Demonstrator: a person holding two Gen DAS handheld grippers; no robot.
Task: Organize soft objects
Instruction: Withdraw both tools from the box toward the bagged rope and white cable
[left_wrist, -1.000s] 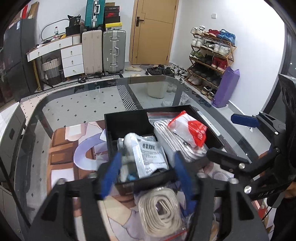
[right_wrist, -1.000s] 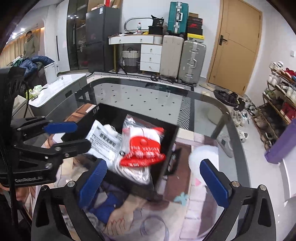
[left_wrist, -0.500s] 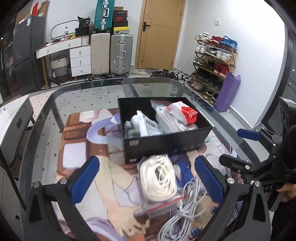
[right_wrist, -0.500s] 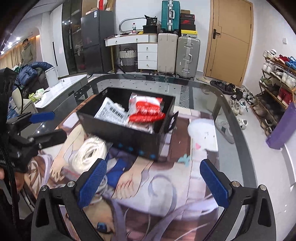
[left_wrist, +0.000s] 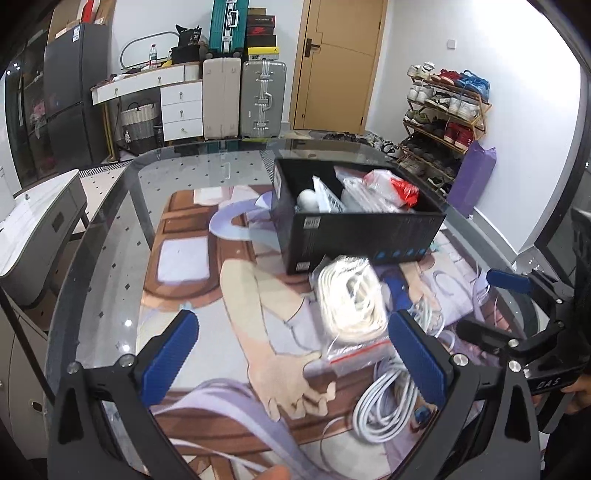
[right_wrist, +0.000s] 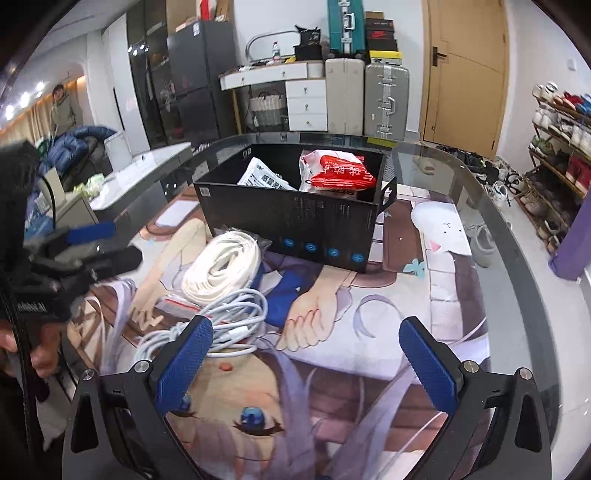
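Both tools are hanging above the near part of the glass surface (left_wrist: 110, 229), which has an anime-print mat (right_wrist: 424, 295) spread over most of it. The left tool (left_wrist: 291, 354) has just been opening and now sits spread wide with nothing between its blue pads, and the right tool (right_wrist: 306, 358) is spread wide and empty too.

The black box (right_wrist: 295, 218) sits toward the far middle of the mat, well back from the rounded glass edge. Inside it there's a red and white packet (right_wrist: 332, 170) on the right and a printed white packet (right_wrist: 264, 177) to its left.

Just in front of the box, touching its near wall, is a coil of white rope in a clear zip bag (right_wrist: 221, 266). Nearer still, a loose bundle of white cable (right_wrist: 214, 325) lies right up against the bag, partly under the right tool's left finger.

Plenty of free mat to the right of the box and in front of it. The left strip of glass is bare right out to its edge.
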